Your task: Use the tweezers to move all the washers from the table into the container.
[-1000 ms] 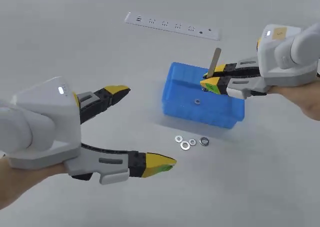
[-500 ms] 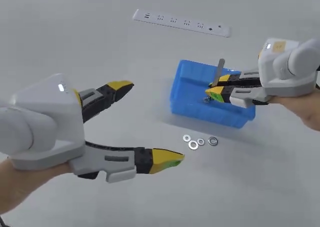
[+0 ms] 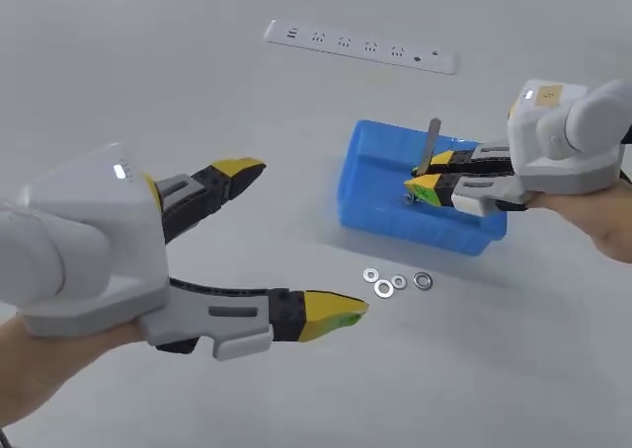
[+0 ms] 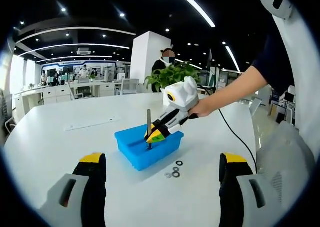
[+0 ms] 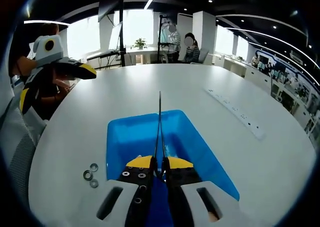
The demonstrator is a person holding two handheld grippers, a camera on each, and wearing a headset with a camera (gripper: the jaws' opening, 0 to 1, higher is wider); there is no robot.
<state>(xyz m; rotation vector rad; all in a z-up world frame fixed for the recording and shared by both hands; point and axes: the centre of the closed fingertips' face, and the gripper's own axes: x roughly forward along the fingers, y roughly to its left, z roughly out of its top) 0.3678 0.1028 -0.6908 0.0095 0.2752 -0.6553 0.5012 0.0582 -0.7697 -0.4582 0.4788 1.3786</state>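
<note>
in the head view, the left gripper, white-bodied with black and yellow fingers, is held near and left over the pale grey worktop, its fingers spread wide with nothing between them. it is judged to be parked clear of the work. the right gripper is seen with its fingers pressed together on slim grey metal tweezers. these are stood nearly upright, tips down inside the blue rectangular plastic container, presumably so that a washer can be dropped there. whether one is pinched cannot be told. four small silver metal washers are seen lying in a row on the worktop, just near of the container. on the long white power strip beyond, no writing can be read.

in the left gripper view, the same wide spread is shown.

in the right gripper view, the tweezers are seen clamped edge-on between the closed fingers, over the container.
</note>
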